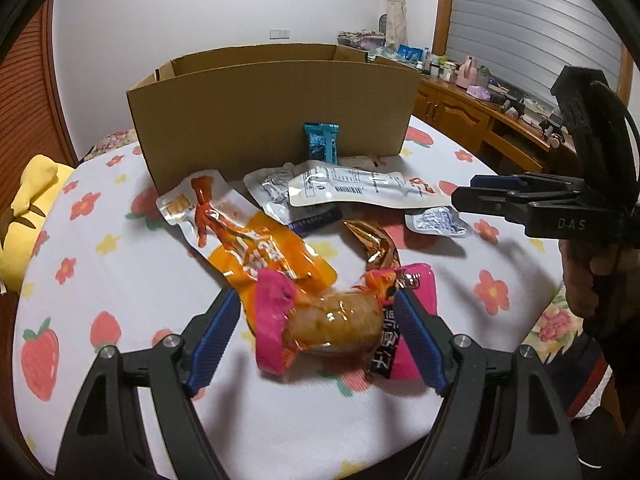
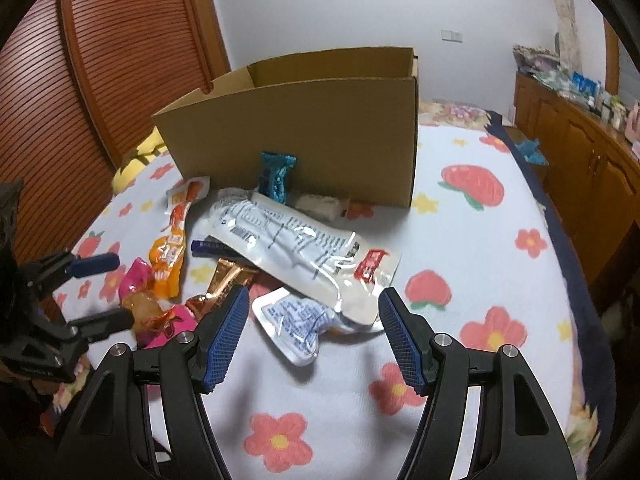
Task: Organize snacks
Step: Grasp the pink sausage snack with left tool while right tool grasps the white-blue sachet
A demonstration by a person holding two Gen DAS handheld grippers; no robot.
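Note:
Several snack packs lie on the flowered bed sheet (image 1: 120, 248) in front of an open cardboard box (image 1: 272, 112) (image 2: 300, 128). My left gripper (image 1: 320, 312) is open, its blue pads on either side of a pink pack (image 1: 332, 320) with a brown snack inside; I see no squeeze on it. An orange pouch (image 1: 248, 236) and a gold wrapper (image 1: 376, 246) lie just beyond. My right gripper (image 2: 314, 312) is open over a small clear sachet (image 2: 296, 320), at the near edge of a large white pouch (image 2: 304, 248). A blue packet (image 2: 276, 176) leans against the box.
A yellow cushion (image 1: 28, 208) lies at the bed's left edge. Wooden cabinets (image 2: 580, 152) crowded with small items run along the right wall, and a wooden louvred door (image 2: 100, 80) stands to the left. The other gripper shows in each view: right gripper (image 1: 472, 196), left gripper (image 2: 108, 292).

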